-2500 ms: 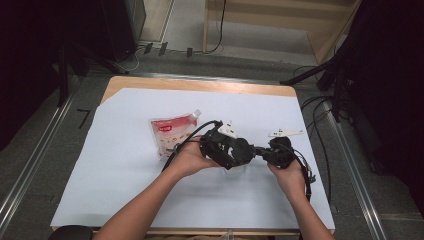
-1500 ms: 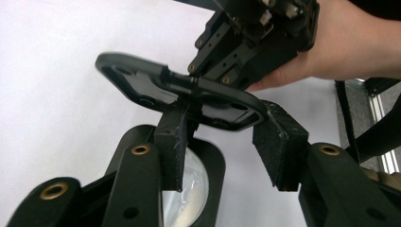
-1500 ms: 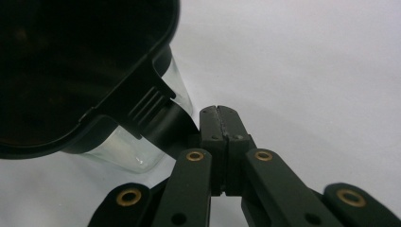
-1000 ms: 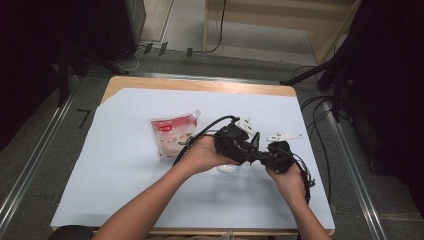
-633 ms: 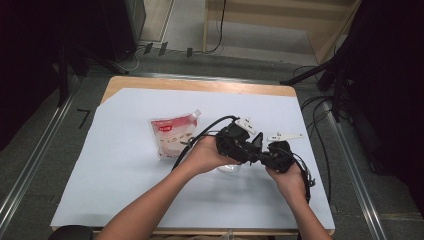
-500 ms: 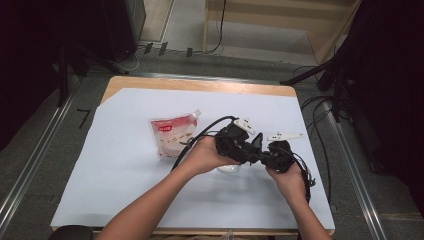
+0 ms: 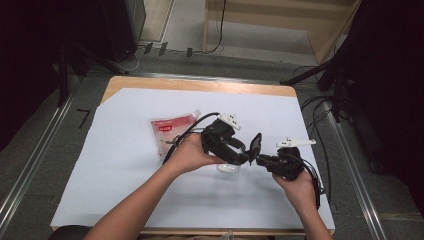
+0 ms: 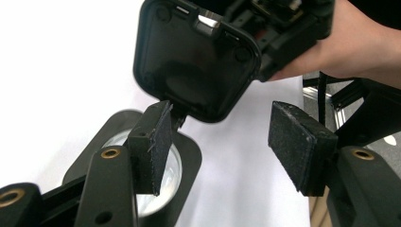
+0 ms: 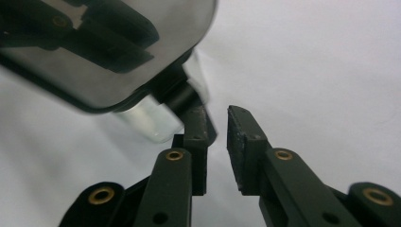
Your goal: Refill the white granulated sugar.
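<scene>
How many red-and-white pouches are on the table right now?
1. The pouch lies flat on the white sheet, left of the left gripper. Others could be hidden beneath the hands.

white sheet (image 7: 125,165) covers most of the wooden tabletop (image 7: 200,85), bare wood strip left along the far edge. red-and-white pouch (image 7: 172,131) lies flat on the sheet, left of centre, one corner pointing to the far side. grey floor round the table, metal rail (image 7: 30,160) running along the left side and another rail (image 7: 350,165) along the right. black cables (image 7: 320,107) loop on the floor off the right edge. light wooden frame (image 7: 280,20) stands beyond the table, with small black items (image 7: 162,48) on the floor near it. dark equipment (image 7: 385,75) at far right.
</scene>
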